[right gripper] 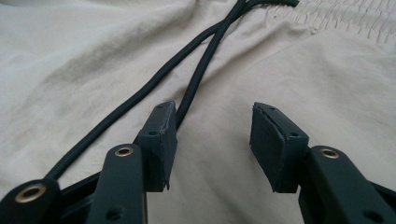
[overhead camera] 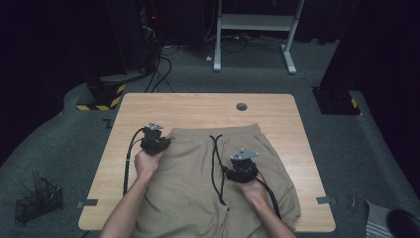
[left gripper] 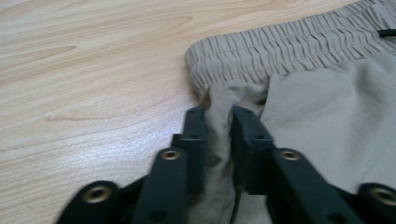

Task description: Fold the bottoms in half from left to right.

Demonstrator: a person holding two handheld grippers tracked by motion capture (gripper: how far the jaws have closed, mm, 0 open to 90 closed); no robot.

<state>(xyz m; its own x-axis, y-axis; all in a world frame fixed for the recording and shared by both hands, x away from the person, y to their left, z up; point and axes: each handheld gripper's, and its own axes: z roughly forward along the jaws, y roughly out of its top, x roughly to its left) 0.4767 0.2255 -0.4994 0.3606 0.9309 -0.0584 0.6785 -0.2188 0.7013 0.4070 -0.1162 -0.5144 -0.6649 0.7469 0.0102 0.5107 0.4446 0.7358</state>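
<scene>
The khaki shorts (overhead camera: 213,183) are lying flat on the counter (overhead camera: 148,106), waistband (left gripper: 289,46) facing away from you. Just below the waistband's corner, your left tongs (left gripper: 218,122) are pinching a ridge of fabric. Your right tongs (right gripper: 212,140) are hovering spread over the cloth near the waistband's middle, beside the black drawstring (right gripper: 201,65). Judging from here, pulling with so thin a pinch could let the fabric slip free, and closing the right tongs could be catching the drawstring instead.
</scene>
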